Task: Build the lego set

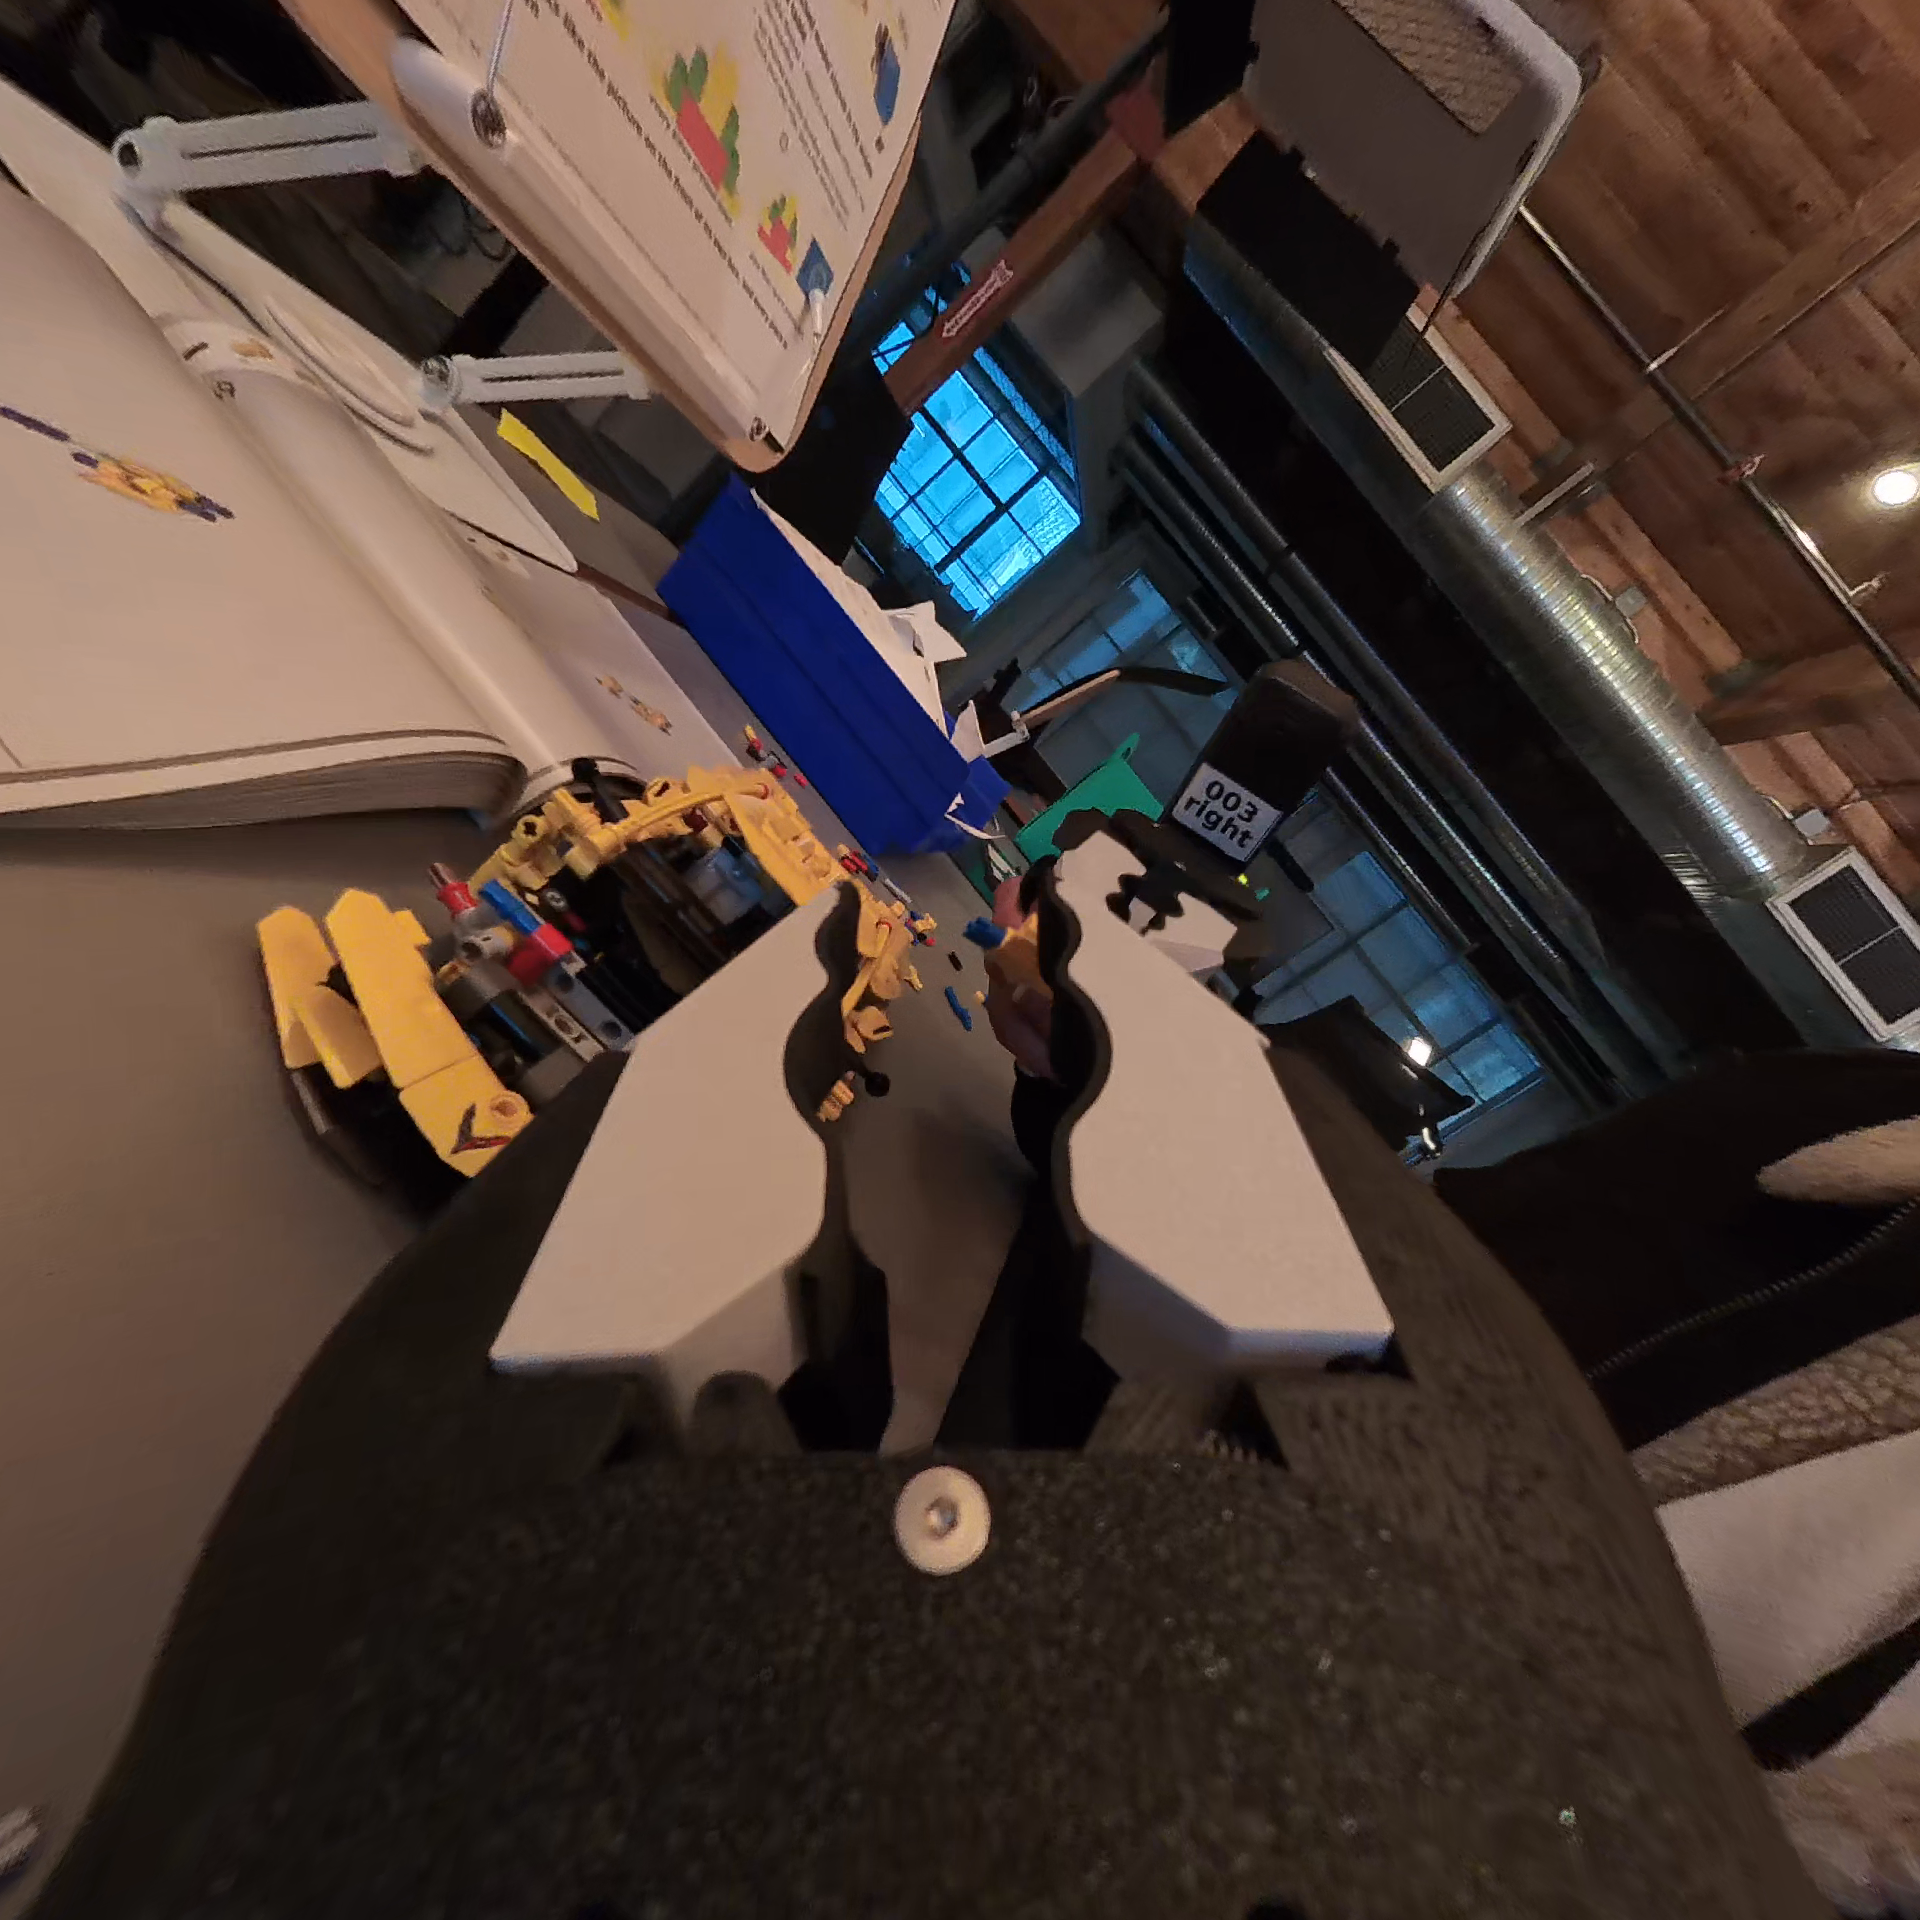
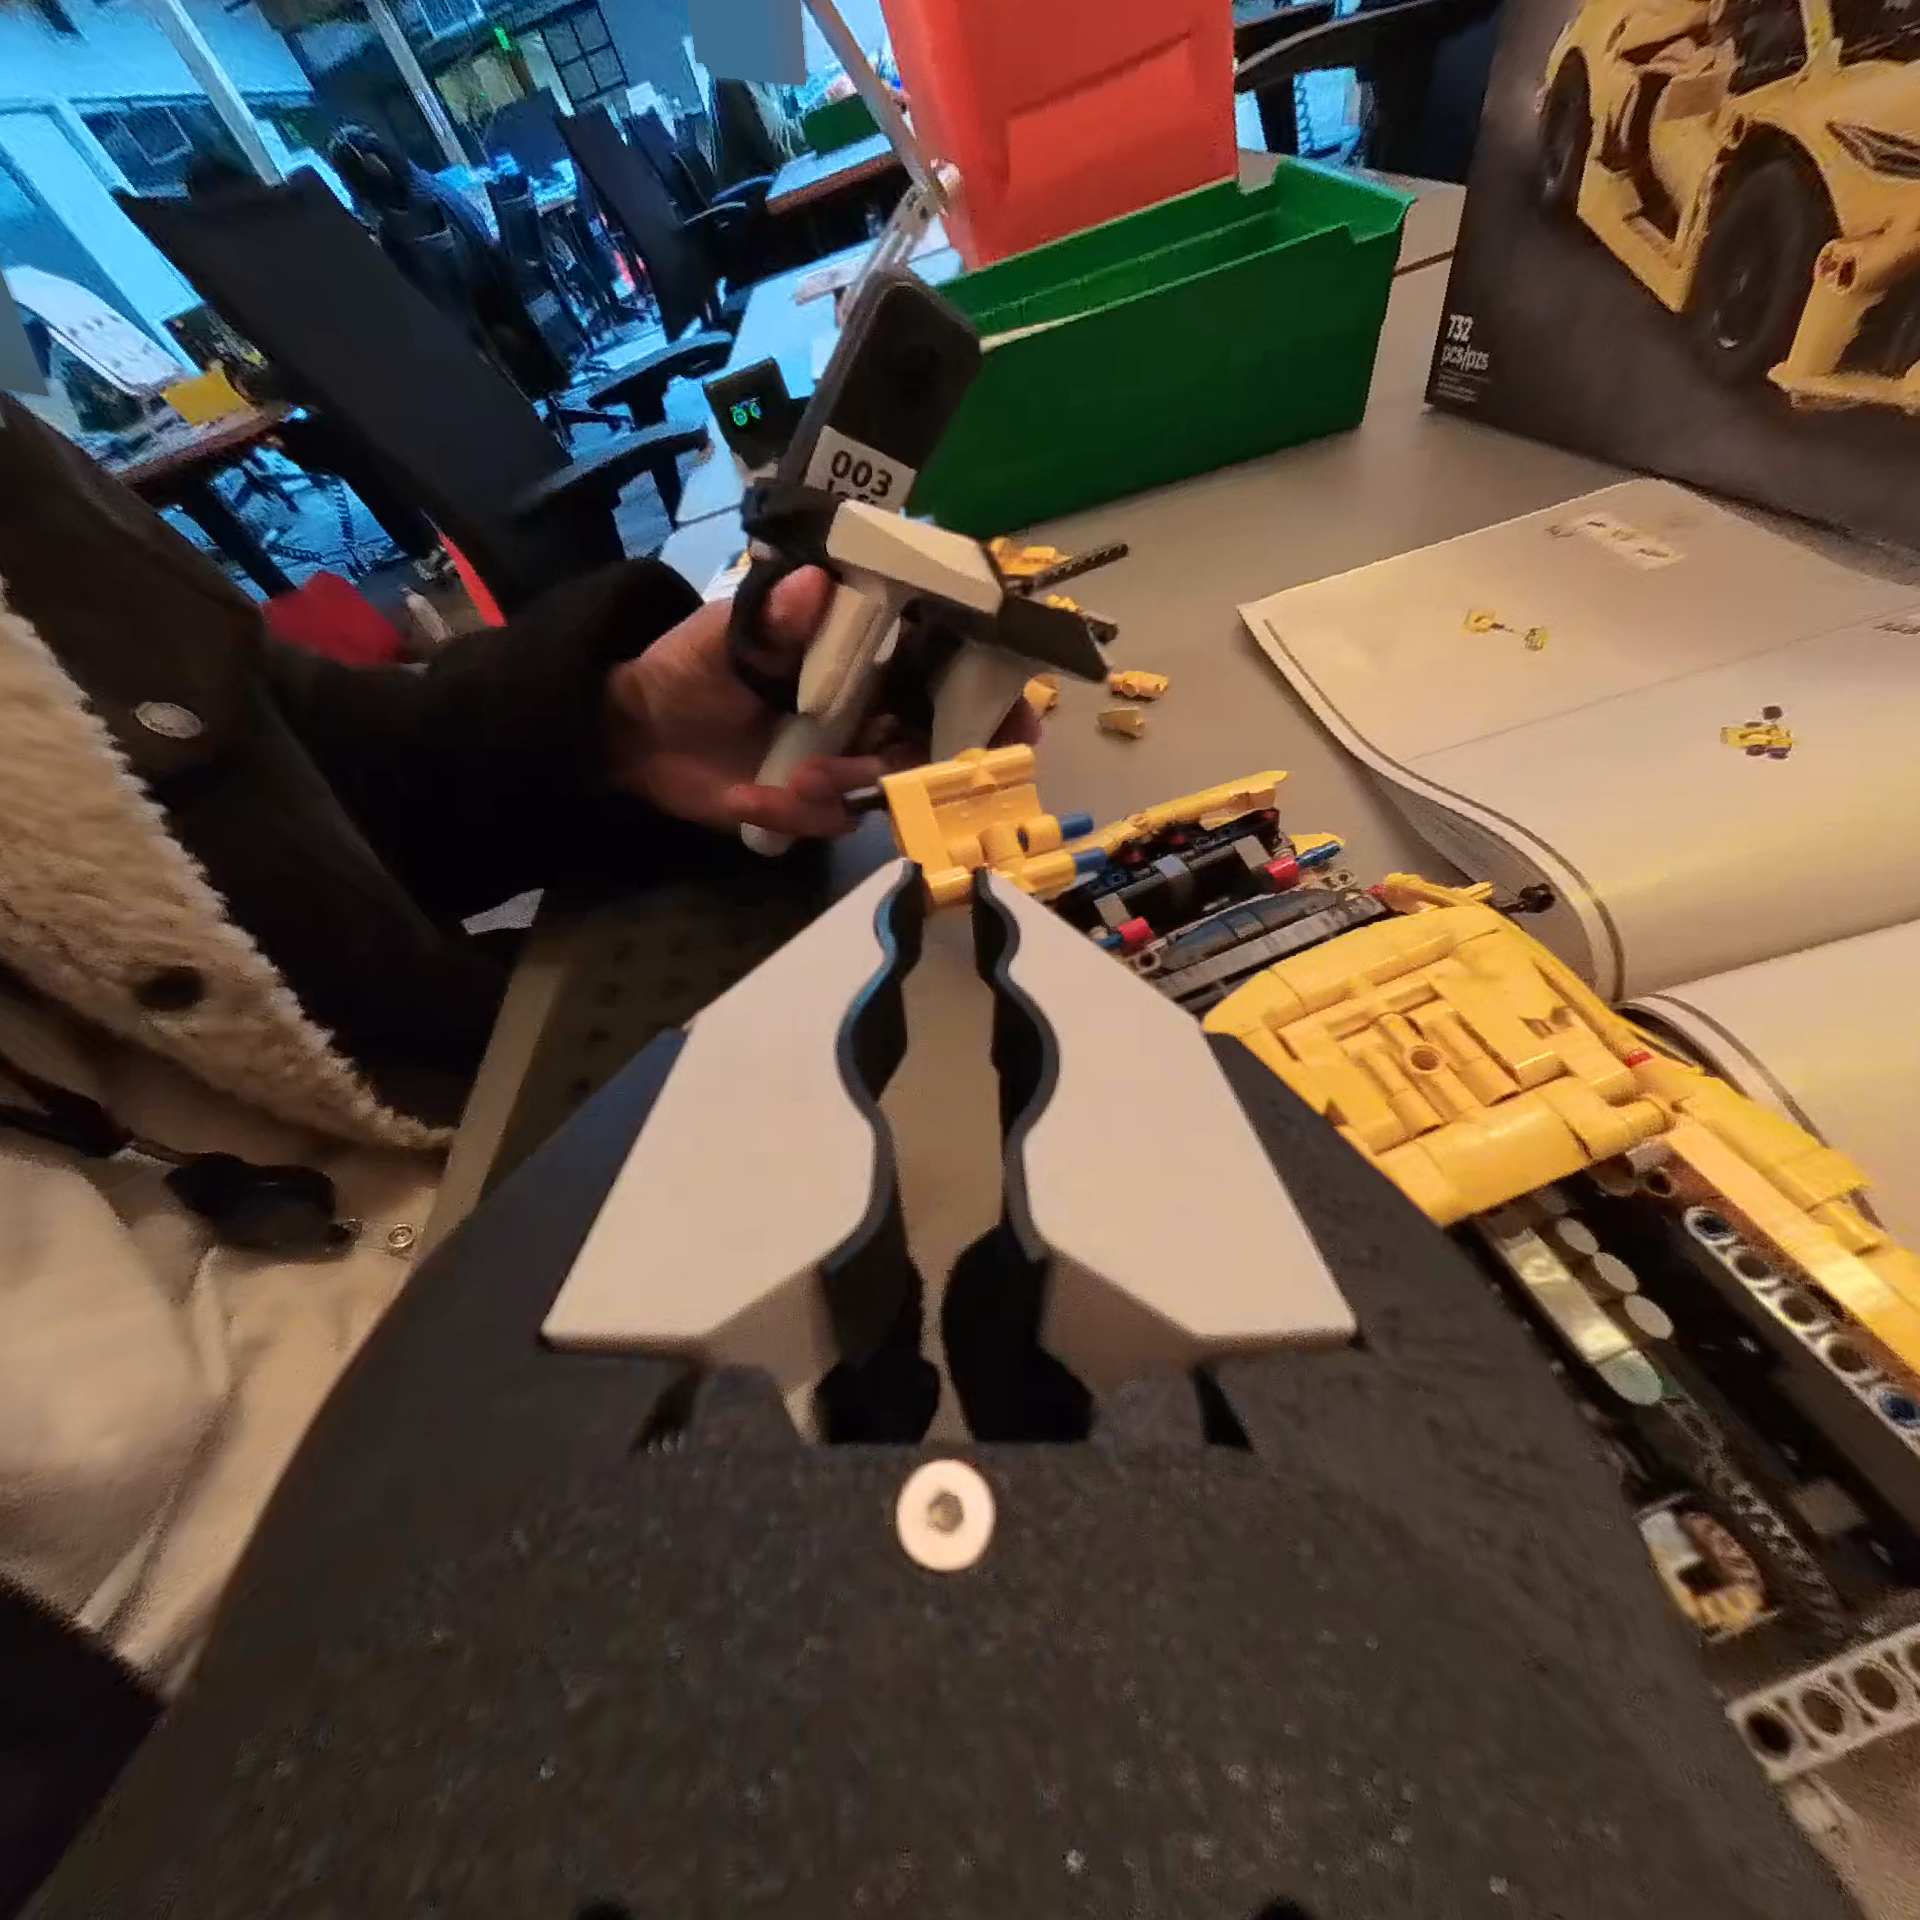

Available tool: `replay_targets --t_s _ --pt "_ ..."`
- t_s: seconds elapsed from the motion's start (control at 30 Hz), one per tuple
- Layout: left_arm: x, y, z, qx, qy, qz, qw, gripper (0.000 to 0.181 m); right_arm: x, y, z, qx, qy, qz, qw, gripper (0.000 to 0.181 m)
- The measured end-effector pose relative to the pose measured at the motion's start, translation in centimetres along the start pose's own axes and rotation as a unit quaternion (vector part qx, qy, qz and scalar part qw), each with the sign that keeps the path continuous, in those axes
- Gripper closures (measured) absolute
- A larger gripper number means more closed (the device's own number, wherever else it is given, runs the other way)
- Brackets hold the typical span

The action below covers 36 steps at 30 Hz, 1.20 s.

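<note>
A partly built yellow lego car (image 2: 1434,1060) lies on the grey table (image 2: 1299,499). It also shows in the left wrist view (image 1: 520,935). My right gripper (image 2: 943,883) is shut on a small yellow sub-assembly (image 2: 971,816) with blue pins, held above the car's open black chassis. A bare hand (image 2: 707,727) holds the left gripper (image 2: 1039,675) just behind it, and its fingers touch the sub-assembly's black pin. In its own view the left gripper (image 1: 940,904) is open and empty, tilted, with the sub-assembly (image 1: 1013,956) beyond its right finger.
An open instruction booklet (image 2: 1662,831) lies to the right of the car and the set's box (image 2: 1714,208) stands behind. A green bin (image 2: 1143,343) stands at the back and a blue bin (image 1: 810,665) beyond the car. Loose yellow pieces (image 2: 1132,686) lie on the table.
</note>
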State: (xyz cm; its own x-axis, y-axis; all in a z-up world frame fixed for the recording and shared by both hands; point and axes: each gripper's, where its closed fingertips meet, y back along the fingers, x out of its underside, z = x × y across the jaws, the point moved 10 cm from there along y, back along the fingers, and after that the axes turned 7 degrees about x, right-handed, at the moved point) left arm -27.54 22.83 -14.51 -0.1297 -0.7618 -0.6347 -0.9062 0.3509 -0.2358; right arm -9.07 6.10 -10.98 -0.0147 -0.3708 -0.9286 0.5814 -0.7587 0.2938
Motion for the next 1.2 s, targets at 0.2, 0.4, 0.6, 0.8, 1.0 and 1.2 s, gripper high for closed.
replay_targets --t_s 0.2,0.4,0.6,0.8,1.0,1.2 --pt "-0.9 1.2 -0.9 -0.043 -0.112 0.024 0.993 0.148 1.1 0.7 0.7 0.025 0.070 0.093 0.993 0.173" --pt "-1.7 2.6 -0.8 -0.116 -0.230 0.040 0.965 0.150 5.1 3.5 0.7 0.031 0.089 0.232 0.968 0.173" --pt "-0.5 1.4 -0.8 -0.089 -0.256 0.066 0.960 0.150 6.3 4.1 0.6 0.022 0.104 0.235 0.966 0.173" --pt "-0.3 1.3 -1.0 -0.018 -0.209 0.028 0.977 0.150 7.4 3.7 0.5 0.019 0.107 0.255 0.961 0.172" --pt "-0.3 1.3 -1.1 -0.027 -0.212 0.039 0.976 0.150 7.8 3.6 0.4 0.014 0.096 0.260 0.961 0.172" --pt "-0.3 1.3 -1.2 -0.064 -0.218 0.076 0.971 0.155 5.5 6.5 -0.6 0.049 0.031 0.153 0.986 0.159"
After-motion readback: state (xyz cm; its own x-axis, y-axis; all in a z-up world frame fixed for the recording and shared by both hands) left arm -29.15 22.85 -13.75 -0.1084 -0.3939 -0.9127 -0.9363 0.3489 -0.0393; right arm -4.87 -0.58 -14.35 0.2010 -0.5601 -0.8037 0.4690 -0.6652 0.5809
